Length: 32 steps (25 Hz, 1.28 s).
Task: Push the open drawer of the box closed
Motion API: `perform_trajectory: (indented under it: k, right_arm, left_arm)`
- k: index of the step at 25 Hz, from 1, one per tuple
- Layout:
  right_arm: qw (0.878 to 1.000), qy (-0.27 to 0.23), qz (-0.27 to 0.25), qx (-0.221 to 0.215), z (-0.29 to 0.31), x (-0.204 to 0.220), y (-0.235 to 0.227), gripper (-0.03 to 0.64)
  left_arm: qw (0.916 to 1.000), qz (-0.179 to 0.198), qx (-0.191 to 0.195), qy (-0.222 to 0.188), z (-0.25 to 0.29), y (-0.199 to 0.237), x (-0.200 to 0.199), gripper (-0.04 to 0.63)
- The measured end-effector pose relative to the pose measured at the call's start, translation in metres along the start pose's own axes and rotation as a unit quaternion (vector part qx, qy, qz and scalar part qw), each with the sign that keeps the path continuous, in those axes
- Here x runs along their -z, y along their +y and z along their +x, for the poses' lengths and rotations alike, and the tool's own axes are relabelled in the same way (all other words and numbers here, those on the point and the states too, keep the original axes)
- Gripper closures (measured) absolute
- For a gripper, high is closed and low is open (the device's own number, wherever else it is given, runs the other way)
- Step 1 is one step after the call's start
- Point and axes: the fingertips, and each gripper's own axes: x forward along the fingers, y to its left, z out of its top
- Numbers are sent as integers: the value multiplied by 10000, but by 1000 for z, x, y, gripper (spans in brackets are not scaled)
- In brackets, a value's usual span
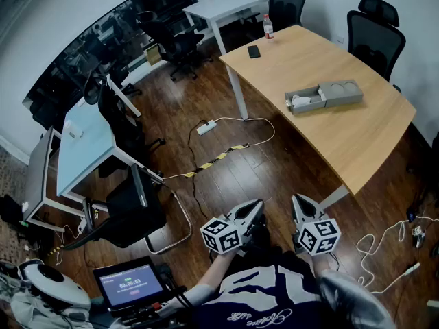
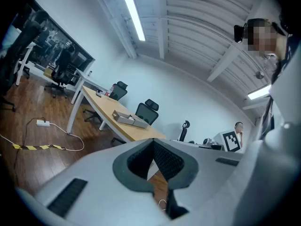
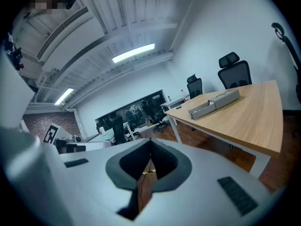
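Observation:
A grey box (image 1: 322,96) lies on the wooden table (image 1: 357,142), its drawer pulled out to the left with something white inside. The box also shows far off in the left gripper view (image 2: 128,119) and in the right gripper view (image 3: 214,103). Both grippers are held close to the person's body, well short of the table and over the floor. My left gripper (image 1: 255,205) (image 2: 153,142) is shut with nothing in it. My right gripper (image 1: 300,203) (image 3: 150,142) is shut too, and holds nothing.
A phone (image 1: 254,51) and a bottle (image 1: 267,27) sit at the table's far end. Black office chairs (image 1: 374,29) stand behind it. A power strip (image 1: 206,127) and cables cross the wood floor. A black chair (image 1: 134,208) and a screen (image 1: 130,283) are at my left.

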Motion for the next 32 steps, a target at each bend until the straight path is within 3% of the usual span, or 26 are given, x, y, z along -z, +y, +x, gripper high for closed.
perform_trajectory:
  k: [4, 10, 22, 26, 32]
  right_arm:
    - [10000, 24, 69, 64, 0, 2, -13, 618]
    - [9988, 45, 284, 404, 39, -13, -73, 618]
    - [9949, -114, 456, 889, 175, -84, -129, 618]
    - [9906, -144, 490, 1266, 198, -92, -149, 618]
    - [9769, -114, 690, 2020, 181, -89, -186, 618]
  left_arm:
    - [9997, -46, 124, 181, 15, 1, 9, 594]
    - [9978, -141, 490, 414, 87, 37, -9, 594]
    - [9959, -174, 739, 501, 190, 163, -122, 594]
    - [9928, -214, 921, 737, 220, 196, -135, 594]
    - [9848, -459, 1190, 1181, 261, 214, -126, 594]
